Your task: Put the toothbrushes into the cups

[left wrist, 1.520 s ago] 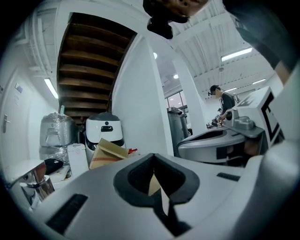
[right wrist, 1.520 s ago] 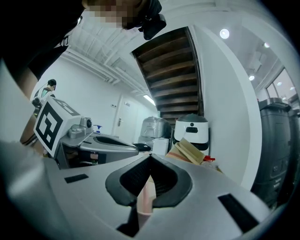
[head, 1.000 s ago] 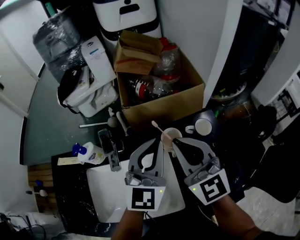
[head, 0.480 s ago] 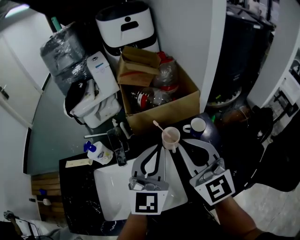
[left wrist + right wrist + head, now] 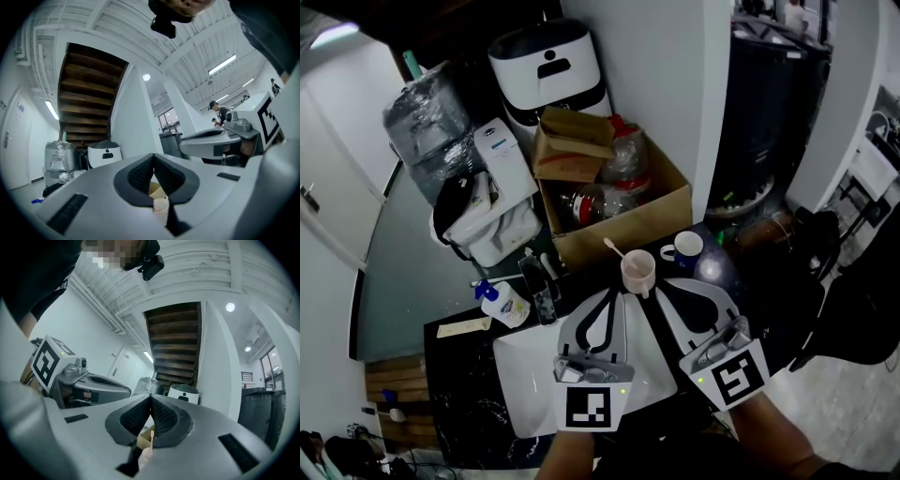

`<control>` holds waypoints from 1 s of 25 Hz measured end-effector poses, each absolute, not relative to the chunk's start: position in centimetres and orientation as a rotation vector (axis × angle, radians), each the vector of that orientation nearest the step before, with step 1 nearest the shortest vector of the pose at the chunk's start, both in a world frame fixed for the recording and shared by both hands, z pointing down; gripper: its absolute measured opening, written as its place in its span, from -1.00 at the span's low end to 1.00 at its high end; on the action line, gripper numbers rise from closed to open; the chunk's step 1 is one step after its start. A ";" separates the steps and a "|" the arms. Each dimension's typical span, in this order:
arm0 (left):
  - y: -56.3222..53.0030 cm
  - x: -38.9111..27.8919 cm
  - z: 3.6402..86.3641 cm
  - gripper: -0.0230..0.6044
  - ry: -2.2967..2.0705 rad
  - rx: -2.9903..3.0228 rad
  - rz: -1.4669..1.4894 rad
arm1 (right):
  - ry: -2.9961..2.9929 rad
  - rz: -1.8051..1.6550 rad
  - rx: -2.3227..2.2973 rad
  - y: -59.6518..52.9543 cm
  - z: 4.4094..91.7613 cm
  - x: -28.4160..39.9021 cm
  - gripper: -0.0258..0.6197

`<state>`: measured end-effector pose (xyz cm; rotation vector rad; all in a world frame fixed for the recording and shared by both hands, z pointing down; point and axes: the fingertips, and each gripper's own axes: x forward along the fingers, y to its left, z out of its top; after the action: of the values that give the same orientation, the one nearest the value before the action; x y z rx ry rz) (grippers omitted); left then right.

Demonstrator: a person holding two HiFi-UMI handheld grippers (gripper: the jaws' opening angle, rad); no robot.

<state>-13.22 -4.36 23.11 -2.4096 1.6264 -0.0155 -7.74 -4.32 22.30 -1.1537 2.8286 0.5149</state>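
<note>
We had both tools low over the bench (image 5: 450, 394), side by side, noses pointing at the cups. The left tool (image 5: 617, 292) had its jaws pressed together at the tips with nothing held; in its own view the pads met (image 5: 153, 161) and only the pink cup (image 5: 161, 206) showed beyond the gap. The right tool (image 5: 661, 284) was just as tight and just as empty, pads touching in the right gripper view (image 5: 150, 399).

And there was the toothbrush (image 5: 612, 249), standing in the pink cup (image 5: 637, 270) and leaning away to the left, one end poking over the rim. The right tool's camera caught it too, a pale stick (image 5: 151, 439) rising out of the cup. Just beside it, to the right, sat a white mug (image 5: 684, 247); we could not make out anything in it. No second brush showed on the bench or in the sink (image 5: 525, 375).

Our read: a brush like that would be light and stiff, with a smooth, thin handle that could twist in the pads, so mid-handle was the place to pinch. The cup looked light enough to tip if nudged.
</note>
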 end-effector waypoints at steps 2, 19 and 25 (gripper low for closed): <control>-4.0 -13.5 23.1 -0.90 1.649 -2.450 0.032 | 2.825 0.515 -1.160 -3.7 22.2 -7.7 -0.83; -1.0 -13.5 22.3 -0.90 1.565 -2.428 0.034 | 2.797 0.524 -1.198 -0.8 21.8 -8.5 -0.83; -0.3 -13.5 22.7 -0.90 1.528 -2.449 0.019 | 2.783 0.520 -1.224 0.0 21.9 -8.9 -0.83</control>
<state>-13.47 -0.28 22.69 -2.4490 1.5282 0.0193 -8.88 0.01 21.92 -1.2239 2.7834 0.5204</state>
